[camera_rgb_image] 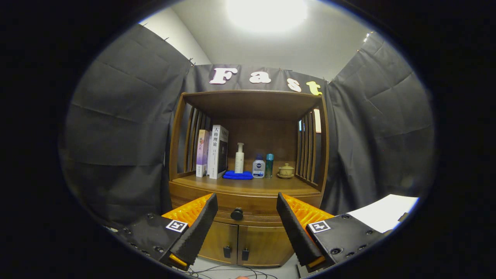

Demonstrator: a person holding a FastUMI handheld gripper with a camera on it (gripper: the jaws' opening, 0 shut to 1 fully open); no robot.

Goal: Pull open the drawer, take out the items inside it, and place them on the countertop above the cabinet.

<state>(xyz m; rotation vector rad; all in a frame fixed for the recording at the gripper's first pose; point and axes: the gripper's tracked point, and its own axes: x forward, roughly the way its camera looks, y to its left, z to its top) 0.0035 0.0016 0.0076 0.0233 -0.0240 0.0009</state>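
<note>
A wooden cabinet (248, 232) stands ahead of me against the booth wall. Its drawer (255, 207) is closed, with a round dark knob (236, 213) on its front. My gripper (246, 205) is open, its fingers spread wide, and the knob lies between them but some way beyond the fingertips. Nothing is held. The countertop (267, 186) lies just above the drawer, under a wooden hutch. What is in the drawer is hidden.
On the countertop stand two books (212, 153), a white pump bottle (240, 158) on a folded blue cloth (238, 175), a small blue-capped bottle (258, 167), a teal bottle (269, 164) and a lidded cup (286, 170). Two lower doors (236, 242) sit under the drawer. Cables (232, 271) lie on the floor.
</note>
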